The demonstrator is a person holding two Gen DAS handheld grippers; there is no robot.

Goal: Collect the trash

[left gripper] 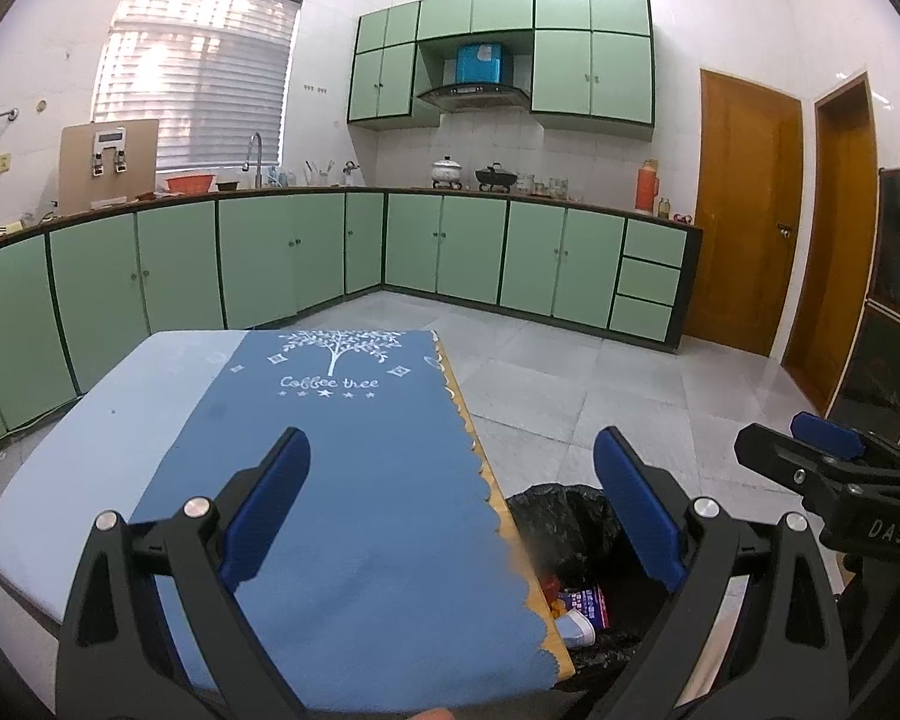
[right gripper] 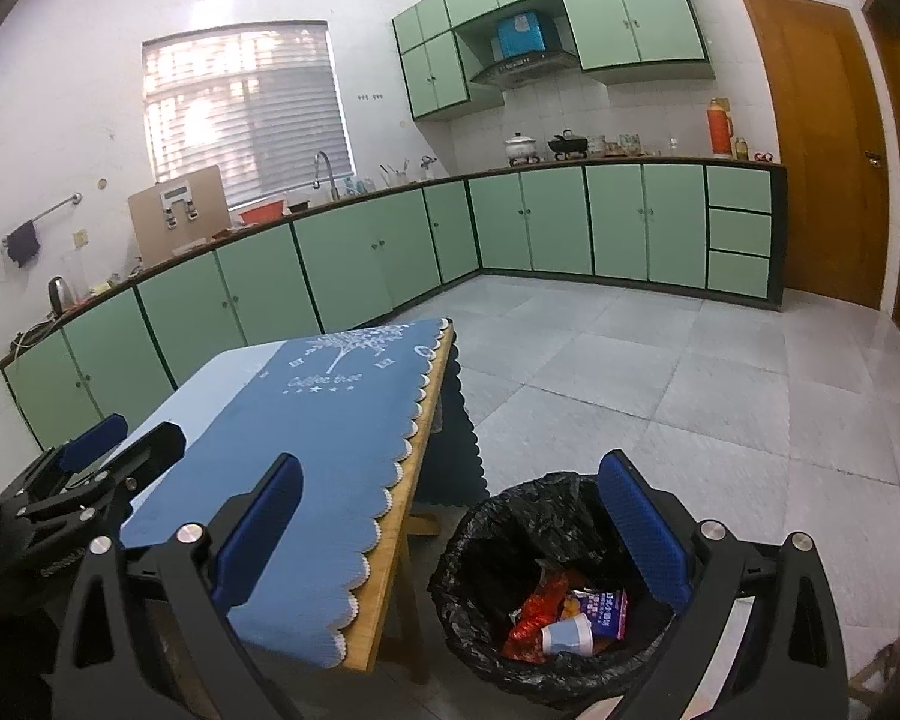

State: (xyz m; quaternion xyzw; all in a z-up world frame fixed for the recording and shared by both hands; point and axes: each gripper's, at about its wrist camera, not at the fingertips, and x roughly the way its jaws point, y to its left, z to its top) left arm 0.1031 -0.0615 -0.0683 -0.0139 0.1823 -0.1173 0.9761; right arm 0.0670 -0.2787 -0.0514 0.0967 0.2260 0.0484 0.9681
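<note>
Cup (right gripper: 567,636) lies sideways in bin (right gripper: 468,546), mouth leftward; both grippers' jaws wide, empty.

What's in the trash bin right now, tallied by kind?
In the black-lined trash bin, right wrist view:
Paper cup: 1
Red wrapper: 1
Blue-and-pink printed packet: 1
Total: 3 visible; anything beneath them is hidden.

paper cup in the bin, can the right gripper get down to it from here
Probably yes: the right gripper hangs open above the bin, whose mouth is uncovered, and the paper cup lies on top of the wrappers.
</note>
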